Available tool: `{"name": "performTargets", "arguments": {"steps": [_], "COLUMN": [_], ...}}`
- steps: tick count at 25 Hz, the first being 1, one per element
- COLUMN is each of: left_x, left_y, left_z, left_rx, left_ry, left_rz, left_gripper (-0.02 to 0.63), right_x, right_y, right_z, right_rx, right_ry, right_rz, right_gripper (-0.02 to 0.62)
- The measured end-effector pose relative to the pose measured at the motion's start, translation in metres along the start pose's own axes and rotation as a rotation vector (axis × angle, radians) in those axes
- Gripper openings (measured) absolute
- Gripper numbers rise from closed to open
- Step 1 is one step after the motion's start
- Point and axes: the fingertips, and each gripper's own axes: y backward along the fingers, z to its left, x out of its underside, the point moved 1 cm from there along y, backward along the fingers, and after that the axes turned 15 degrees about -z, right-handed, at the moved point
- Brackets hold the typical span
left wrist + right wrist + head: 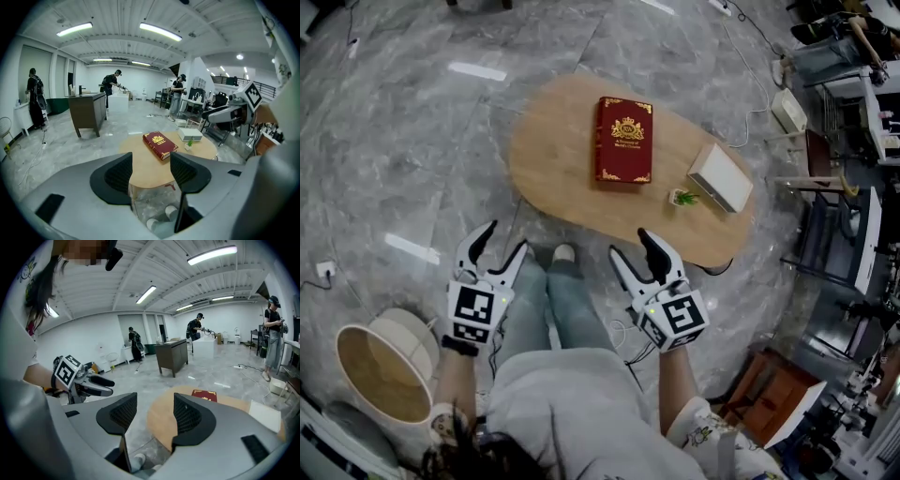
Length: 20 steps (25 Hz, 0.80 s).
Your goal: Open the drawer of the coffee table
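Observation:
The oval wooden coffee table (572,169) stands in front of me on the grey marble floor; no drawer shows from above. On it lie a red book (624,139), a white box (721,177) and a tiny green plant (682,198). My left gripper (500,239) hangs open over the floor, short of the table's near left edge. My right gripper (631,251) is open too, just short of the near edge. Both hold nothing. In the left gripper view the table (151,165) and book (160,144) lie beyond the open jaws; the right gripper view shows the table (159,420) beyond its jaws.
A round woven basket (380,363) sits on the floor at my left. Shelving and equipment (848,244) crowd the right side. A dark cabinet (87,112) and several people (110,84) stand far across the room. My legs and shoes (555,255) are under the grippers.

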Motion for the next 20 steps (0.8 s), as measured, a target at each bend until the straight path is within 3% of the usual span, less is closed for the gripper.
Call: {"name": "performTargets", "arguments": {"steps": [9, 20], "left_x": [0.092, 0.235], "left_y": [-0.042, -0.103], "left_z": [0.022, 0.052], "left_rx": [0.074, 0.133], "left_ry": [-0.005, -0.002], "left_rz": [0.080, 0.166], "left_gripper": [0.229, 0.236], "right_x": [0.070, 0.174], "right_y": [-0.040, -0.080], "right_z": [0.007, 0.017], "right_rx": [-0.002, -0.032], "right_ry": [-0.026, -0.034], "right_rz": [0.014, 0.088], "right_gripper": [0.210, 0.210]}}
